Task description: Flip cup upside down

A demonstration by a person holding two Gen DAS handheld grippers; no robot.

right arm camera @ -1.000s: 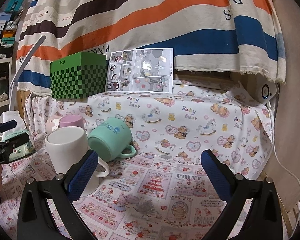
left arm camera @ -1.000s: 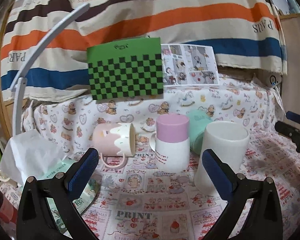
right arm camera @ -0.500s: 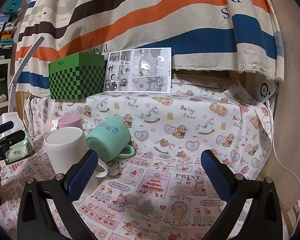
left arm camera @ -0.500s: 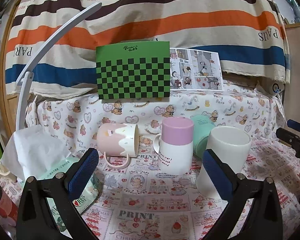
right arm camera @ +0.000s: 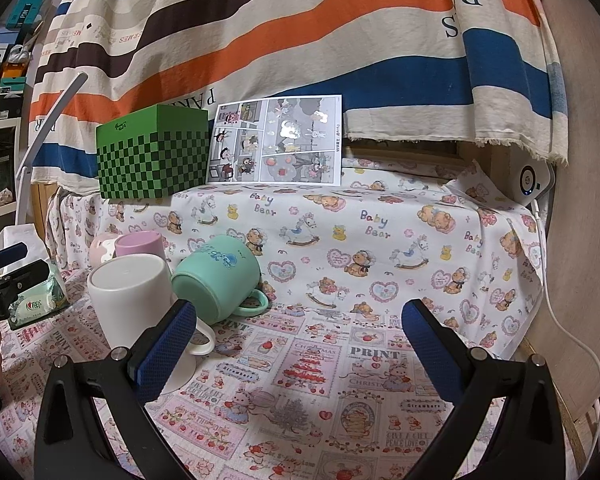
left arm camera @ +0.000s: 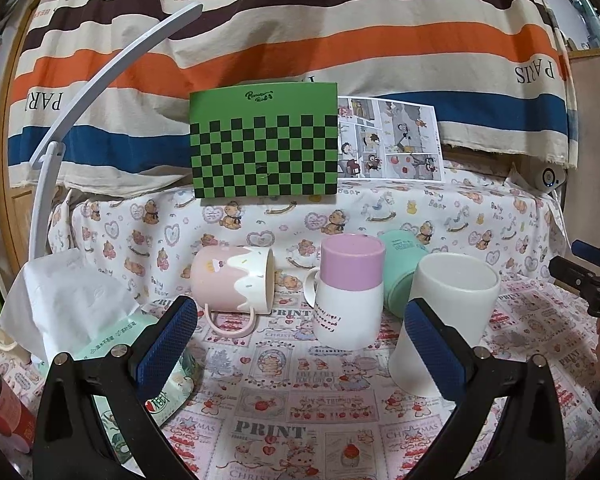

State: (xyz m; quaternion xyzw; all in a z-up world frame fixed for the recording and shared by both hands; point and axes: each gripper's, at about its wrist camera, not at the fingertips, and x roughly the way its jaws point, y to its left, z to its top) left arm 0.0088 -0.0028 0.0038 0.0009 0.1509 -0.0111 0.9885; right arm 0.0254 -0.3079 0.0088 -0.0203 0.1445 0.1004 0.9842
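Several cups stand on the printed tablecloth. A white cup (left arm camera: 452, 312) is upside down at the right; it also shows in the right wrist view (right arm camera: 134, 300). A purple-and-white cup (left arm camera: 350, 288) is upside down beside it. A pink cup (left arm camera: 232, 280) lies on its side with its mouth to the right. A teal cup (left arm camera: 400, 264) lies on its side behind; the right wrist view shows it too (right arm camera: 216, 276). My left gripper (left arm camera: 300, 344) is open and empty in front of the cups. My right gripper (right arm camera: 300, 344) is open and empty, right of the cups.
A green checkered box (left arm camera: 264, 144) and a comic sheet (left arm camera: 392, 140) stand on the raised shelf behind. A tissue pack (left arm camera: 112, 340) lies at the left by a white lamp arm (left arm camera: 80, 100). A red bottle (left arm camera: 0, 404) is at the lower left. A wooden wall (right arm camera: 580, 240) bounds the right.
The left gripper has drawn back and risen a little, so the cups look smaller and lower. The right gripper has barely moved. Both stay open and empty.
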